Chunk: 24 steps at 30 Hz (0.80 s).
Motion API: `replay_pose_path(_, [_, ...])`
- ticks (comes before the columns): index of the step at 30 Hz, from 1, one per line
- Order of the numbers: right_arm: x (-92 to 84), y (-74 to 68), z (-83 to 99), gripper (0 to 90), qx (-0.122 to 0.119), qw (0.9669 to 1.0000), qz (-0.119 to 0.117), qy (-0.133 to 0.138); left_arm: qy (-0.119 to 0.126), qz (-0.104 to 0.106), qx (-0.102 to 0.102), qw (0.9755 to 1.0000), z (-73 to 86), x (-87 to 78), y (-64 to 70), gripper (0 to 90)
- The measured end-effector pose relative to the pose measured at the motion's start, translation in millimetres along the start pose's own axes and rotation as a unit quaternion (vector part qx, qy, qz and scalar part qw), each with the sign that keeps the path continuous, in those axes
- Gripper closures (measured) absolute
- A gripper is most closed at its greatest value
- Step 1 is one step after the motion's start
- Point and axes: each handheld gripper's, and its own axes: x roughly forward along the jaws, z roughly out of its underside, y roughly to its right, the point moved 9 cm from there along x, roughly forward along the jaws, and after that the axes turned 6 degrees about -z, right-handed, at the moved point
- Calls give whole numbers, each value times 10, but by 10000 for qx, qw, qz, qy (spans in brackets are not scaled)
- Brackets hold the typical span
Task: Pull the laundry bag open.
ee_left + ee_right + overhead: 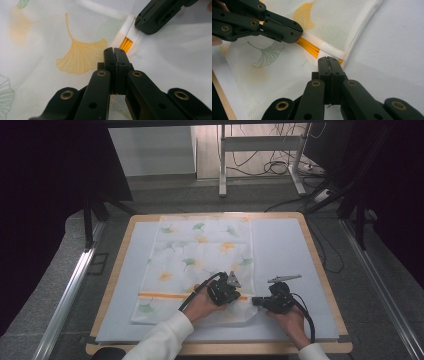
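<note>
A white pillowcase (197,265) printed with ginkgo leaves lies flat on the pale sheet (285,255) that covers the wooden table (114,270), its orange-striped opening end toward the person. Both grippers sit at the near right corner of it, by the orange stripe (165,295), so the step in hand looks like taking hold of that end, probably to fold or lift it.

The left gripper (115,53) rests on the cloth just short of the stripe, jaws pressed together; whether a pinch of fabric sits between them I cannot tell, though none shows. The right gripper (328,62) comes in from the side edge at the hem, jaws likewise closed, tips touching or just over the folded border (the overlap flap shows there).

Next move, as I judge it: each needs a firm pinch of the edge layers before any lift, the two kept apart so the cloth stays taut.

Both hands lie low on the table, the left forearm in a white sleeve (160,340) angled in from below
</note>
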Motion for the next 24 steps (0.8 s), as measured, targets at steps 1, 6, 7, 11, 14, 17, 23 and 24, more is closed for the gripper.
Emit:
replay_pose_path(1, [0,0,0,898,1,10000,-1,0,-2,-10,-4,10000,7,-4,-6,900])
replay_pose_path(6, [-1,0,1,898,-1,10000,-17,-9,-32,-18,-83,10000,61,-41,-56,900])
replay_pose_path(7, [-1,1,1,898,-2,10000,-18,-9,-20,-17,-135,9999,75,-49,-67,900])
replay_pose_path(11, [-1,1,0,898,-7,10000,-23,-13,-23,-23,-162,9999,107,-72,-91,900])
replay_pose_path(14, [-1,2,0,897,-5,10000,-27,-12,-36,-57,-185,9998,132,-90,-118,900])
replay_pose_path(17, [-2,2,1,897,9,10000,-30,-11,-53,-70,-243,9997,179,-121,-157,900])
replay_pose_path(23, [-2,1,1,897,7,10000,-29,-10,-36,-84,-343,9994,265,-176,-219,900])
replay_pose_path(24, [-2,0,2,897,9,10000,-26,-10,-32,-90,-357,9993,270,-179,-222,900])
